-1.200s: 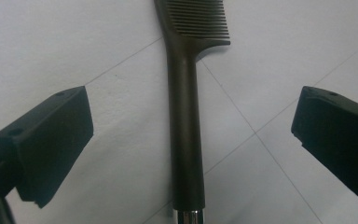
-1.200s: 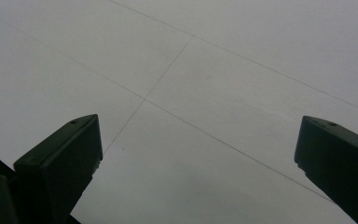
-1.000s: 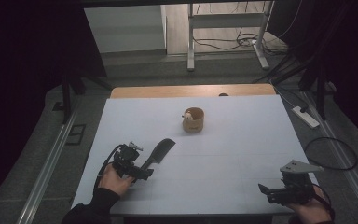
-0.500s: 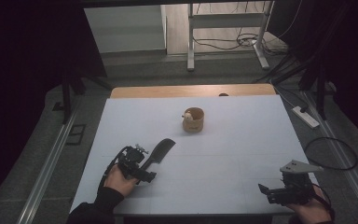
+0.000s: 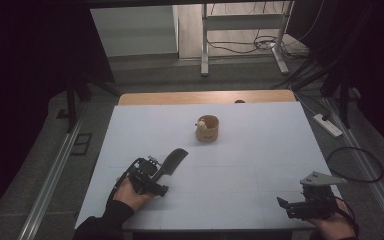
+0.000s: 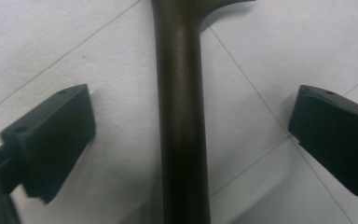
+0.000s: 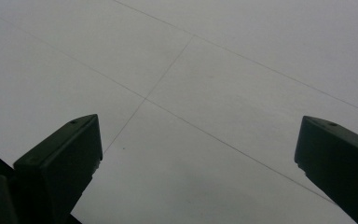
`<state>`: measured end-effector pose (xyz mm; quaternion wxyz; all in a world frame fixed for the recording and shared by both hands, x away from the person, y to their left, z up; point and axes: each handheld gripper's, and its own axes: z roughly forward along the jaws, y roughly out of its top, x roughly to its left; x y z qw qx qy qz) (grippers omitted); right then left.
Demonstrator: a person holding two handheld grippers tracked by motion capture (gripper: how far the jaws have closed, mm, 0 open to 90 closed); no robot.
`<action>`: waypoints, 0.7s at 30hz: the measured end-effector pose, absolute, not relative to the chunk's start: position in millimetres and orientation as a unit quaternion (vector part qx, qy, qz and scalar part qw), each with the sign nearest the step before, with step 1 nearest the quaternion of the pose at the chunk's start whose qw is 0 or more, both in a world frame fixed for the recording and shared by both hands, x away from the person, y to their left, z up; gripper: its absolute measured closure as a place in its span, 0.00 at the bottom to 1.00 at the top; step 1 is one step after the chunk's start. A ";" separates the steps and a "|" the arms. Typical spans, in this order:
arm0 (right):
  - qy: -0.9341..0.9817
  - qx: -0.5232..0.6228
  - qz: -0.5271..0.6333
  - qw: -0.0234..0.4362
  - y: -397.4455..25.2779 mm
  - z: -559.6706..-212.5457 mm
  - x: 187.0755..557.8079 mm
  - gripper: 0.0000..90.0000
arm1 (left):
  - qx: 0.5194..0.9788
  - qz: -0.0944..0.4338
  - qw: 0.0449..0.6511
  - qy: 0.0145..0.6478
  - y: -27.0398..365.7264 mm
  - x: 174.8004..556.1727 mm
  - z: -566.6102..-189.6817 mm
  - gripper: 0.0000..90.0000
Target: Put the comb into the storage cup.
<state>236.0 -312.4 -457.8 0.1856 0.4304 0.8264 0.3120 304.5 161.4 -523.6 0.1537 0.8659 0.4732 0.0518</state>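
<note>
Left gripper [image 6: 186, 140] jaws wide apart, straddling spatula [image 6: 182, 116] handle, no contact yet; likely lined up to clamp handle. Spatula lies flat on table [image 5: 260, 150], blade pointing ahead of claw toward wooden cup [image 5: 208, 128]; dark, matte, rounded handle. Right gripper [image 5: 290, 206] open, well apart, idle
</note>
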 end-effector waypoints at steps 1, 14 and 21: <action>0.826 0.431 0.312 0.185 -312.5 -457.8 236.0 0.01 | 0.866 0.052 0.154 0.473 162.1 304.3 -522.1 0.13; 0.828 0.429 0.311 0.185 -312.0 -457.9 236.3 0.01 | 0.865 0.062 0.163 0.470 167.1 300.0 -513.2 0.68; 0.828 0.430 0.309 0.185 -311.7 -458.0 236.3 0.01 | 0.866 0.057 0.167 0.467 167.3 300.2 -512.9 0.80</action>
